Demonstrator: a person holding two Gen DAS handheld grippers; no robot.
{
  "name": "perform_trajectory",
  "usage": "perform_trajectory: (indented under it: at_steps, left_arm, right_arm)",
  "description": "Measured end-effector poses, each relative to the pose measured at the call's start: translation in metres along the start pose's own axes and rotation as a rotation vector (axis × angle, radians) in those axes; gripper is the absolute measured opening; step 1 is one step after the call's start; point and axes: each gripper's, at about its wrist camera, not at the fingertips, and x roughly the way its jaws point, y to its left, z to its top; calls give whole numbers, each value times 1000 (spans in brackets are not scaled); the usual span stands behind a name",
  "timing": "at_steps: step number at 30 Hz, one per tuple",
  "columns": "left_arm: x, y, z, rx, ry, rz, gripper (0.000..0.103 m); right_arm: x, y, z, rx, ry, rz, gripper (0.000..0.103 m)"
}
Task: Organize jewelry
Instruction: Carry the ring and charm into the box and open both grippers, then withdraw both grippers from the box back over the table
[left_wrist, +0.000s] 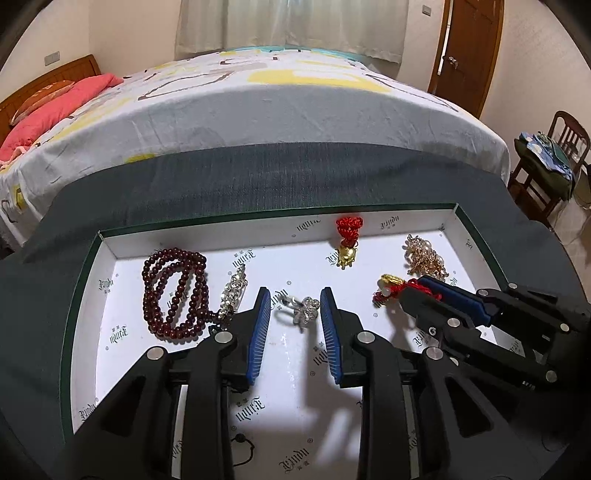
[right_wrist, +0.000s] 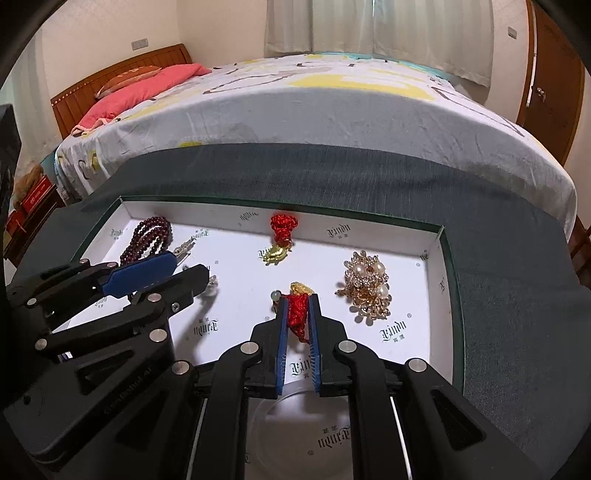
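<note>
Presently the right gripper (right_wrist: 298, 314) has its jaws nearly closed on the red cord of a gold-charm pendant (right_wrist: 297, 308), low over the white tray (right_wrist: 430, 258) on the cloth-covered desk, while the left gripper (left_wrist: 293, 314) holds its jaws wide apart around a silver ring (left_wrist: 304, 309) without touching it. Risk 1: the pinch is on loose cord only, so the charm could swing or slip free on lifting. Risk 2: the 2 grippers work close together, and the left could knock the ring toward the bead bracelet (left_wrist: 173, 291) or crystal clip (left_wrist: 233, 291).
</note>
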Motion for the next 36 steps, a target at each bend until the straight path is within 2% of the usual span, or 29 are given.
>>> perform_trajectory:
  at_steps: [5,10,13,17,21,28,30,36]
  left_arm:
    - [-1,2,0,-8,0,0,36]
    - [-3,7,0,-39,-11,-4,54]
    - [-5,6,0,-36,-21,-1,57]
    - [-7,7,0,-43,-25,3,58]
    - [-11,12,-1,-55,-36,2,66]
    - [-33,16,-1,-52,-85,4,76]
    - [-42,17,-2,-51,-106,11,78]
    - [-84,23,-5,-58,-174,25,80]
  right_arm:
    - [0,-2,0,14,-4,-3,12]
    - [-1,-8,0,35,-5,-7,12]
    - [-2,-10,-1,38,-9,-12,13]
    - [-5,-15,-3,60,-22,-26,31]
    - [-10,-19,-5,65,-40,-39,45]
    - [-27,-18,-9,67,-80,-40,48]
    - [-39,-19,-10,74,-103,-41,54]
    - [-77,-16,-15,77,-163,-43,56]
